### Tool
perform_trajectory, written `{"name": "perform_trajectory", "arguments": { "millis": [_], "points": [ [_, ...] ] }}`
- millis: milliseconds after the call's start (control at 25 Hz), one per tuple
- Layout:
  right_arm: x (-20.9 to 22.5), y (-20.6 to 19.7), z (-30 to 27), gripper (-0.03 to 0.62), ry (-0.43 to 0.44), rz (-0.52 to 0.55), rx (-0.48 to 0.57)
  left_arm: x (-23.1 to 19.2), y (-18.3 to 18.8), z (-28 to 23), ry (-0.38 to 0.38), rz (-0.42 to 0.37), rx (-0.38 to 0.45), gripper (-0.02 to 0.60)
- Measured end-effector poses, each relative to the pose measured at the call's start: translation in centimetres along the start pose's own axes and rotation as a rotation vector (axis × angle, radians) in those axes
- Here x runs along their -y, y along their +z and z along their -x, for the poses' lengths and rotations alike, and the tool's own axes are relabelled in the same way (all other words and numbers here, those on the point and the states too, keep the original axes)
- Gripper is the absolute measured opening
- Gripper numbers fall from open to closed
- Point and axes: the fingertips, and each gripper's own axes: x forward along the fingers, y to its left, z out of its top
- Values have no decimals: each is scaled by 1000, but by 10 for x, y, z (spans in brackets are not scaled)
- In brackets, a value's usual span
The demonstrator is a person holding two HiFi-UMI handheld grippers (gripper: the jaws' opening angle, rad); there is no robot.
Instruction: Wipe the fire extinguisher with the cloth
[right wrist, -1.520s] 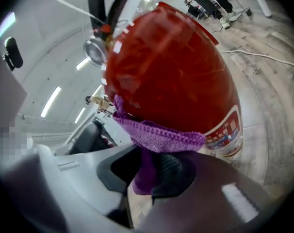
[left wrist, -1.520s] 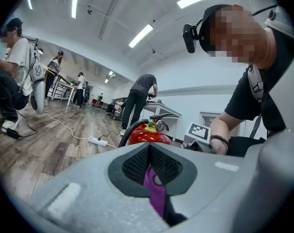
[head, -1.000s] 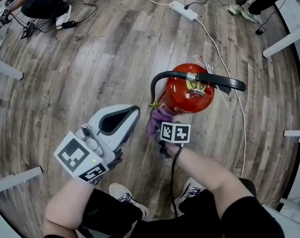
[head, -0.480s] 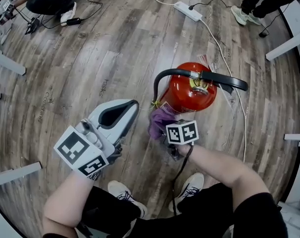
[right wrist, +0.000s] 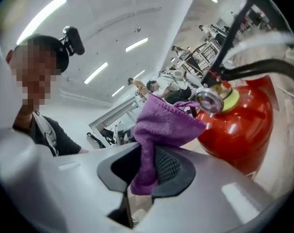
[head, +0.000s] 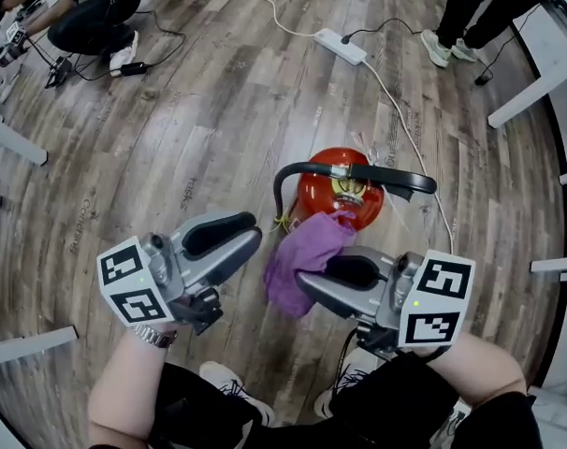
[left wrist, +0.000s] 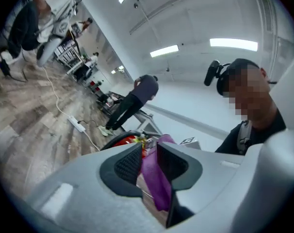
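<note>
A red fire extinguisher [head: 338, 195] stands on the wood floor, its black handle and hose [head: 358, 172] across the top. My right gripper [head: 309, 283] is shut on a purple cloth [head: 302, 255], whose upper end lies against the extinguisher's near side by the valve. The right gripper view shows the cloth [right wrist: 161, 125] pinched between the pads of the right gripper [right wrist: 147, 161], with the extinguisher [right wrist: 241, 125] close on the right. My left gripper [head: 250, 236] hovers just left of the cloth, its jaws opening. Through the gap of the left gripper [left wrist: 149, 152] the cloth [left wrist: 154, 178] shows, unpressed.
A white power strip [head: 340, 45] lies beyond the extinguisher, and its cable [head: 405, 92] runs past on the right. One person crouches at the top left [head: 87, 3] and another stands at the top right [head: 471, 7]. White table legs [head: 536, 87] line both sides. My shoes [head: 229, 382] are below.
My right gripper has risen with the cloth from low beside the extinguisher to near its top. The left gripper has rolled a little and its jaws have parted.
</note>
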Motion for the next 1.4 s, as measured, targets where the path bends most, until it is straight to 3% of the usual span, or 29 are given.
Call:
{"name": "perform_trajectory", "arguments": {
  "millis": [80, 160, 240, 360, 520, 600, 720, 840, 960, 1040, 1120, 1240, 1400],
  "points": [
    [1, -2, 4, 71, -39, 85, -20, 21, 0, -9, -59, -37, -29, 101],
    [2, 0, 6, 71, -54, 151, -23, 35, -6, -18, -64, -106, -86, 133],
    [-7, 8, 11, 71, 10, 181, 6, 42, -14, -26, -73, -125, -128, 173],
    [-38, 20, 23, 71, 174, 234, 58, 45, -17, -29, -173, 23, -120, 245],
    [-66, 25, 33, 71, 327, 198, 87, 66, -19, -29, -415, 288, -80, 388],
    [-66, 23, 34, 71, 356, 191, 77, 77, -20, -32, -484, 337, -78, 422],
    [-60, 18, 34, 71, 363, 174, 57, 81, -38, -43, -500, 365, -132, 423],
    [-52, 8, 29, 71, 330, 192, 3, 83, -39, -48, -520, 389, -128, 419],
    [-46, 3, 26, 71, 314, 181, -22, 83, -39, -51, -506, 338, -143, 402],
    [-44, 1, 25, 72, 314, 175, -31, 81, -44, -51, -491, 319, -166, 354],
    [-39, 1, 24, 72, 304, 167, -34, 78, -45, -51, -491, 331, -171, 238],
    [-25, 2, 27, 72, 295, 176, -14, 75, -37, -49, -492, 340, -134, 120],
    [-22, 7, 24, 83, 279, 158, 9, 70, -28, -46, -462, 284, -120, 86]
  ]
}}
